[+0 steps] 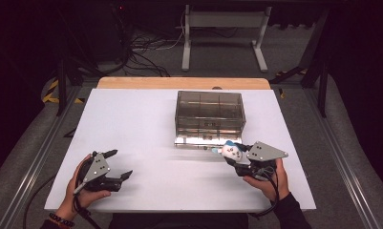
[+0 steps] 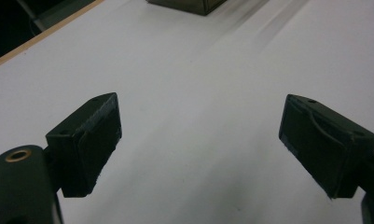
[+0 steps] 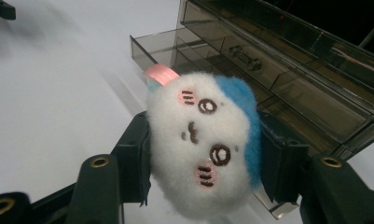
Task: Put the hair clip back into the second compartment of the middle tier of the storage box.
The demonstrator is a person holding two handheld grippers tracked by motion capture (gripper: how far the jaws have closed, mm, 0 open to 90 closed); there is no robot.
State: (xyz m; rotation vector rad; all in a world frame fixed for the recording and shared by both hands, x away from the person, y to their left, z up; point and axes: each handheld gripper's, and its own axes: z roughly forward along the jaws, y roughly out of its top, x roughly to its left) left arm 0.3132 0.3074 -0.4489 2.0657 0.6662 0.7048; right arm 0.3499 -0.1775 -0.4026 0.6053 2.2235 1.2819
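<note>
We note the right tongs (image 3: 203, 154) clamped on a small plush toy (image 3: 201, 144), one pad pressed to each side of its white, blue-backed head; a pink tag sticks out at its top. In the high view the plush toy (image 1: 231, 150) is held just above the table (image 1: 146, 124), right in front of the smoky clear drawer box (image 1: 209, 112) that stands toward the far middle of the table. The box's lowest drawer (image 3: 161, 46) is pulled out toward us; in the right gripper view its divided compartments look bare, and we cannot tell whether anything lies in the closed drawers above, though their partitions show through the tinted walls. The toy is near the open drawer's front edge, outside it, not in any compartment. The left tongs (image 1: 116, 164) sit low over the table at the near left, well apart from the box, jaws spread wide with only bare white tabletop between them (image 2: 198, 140).
</note>
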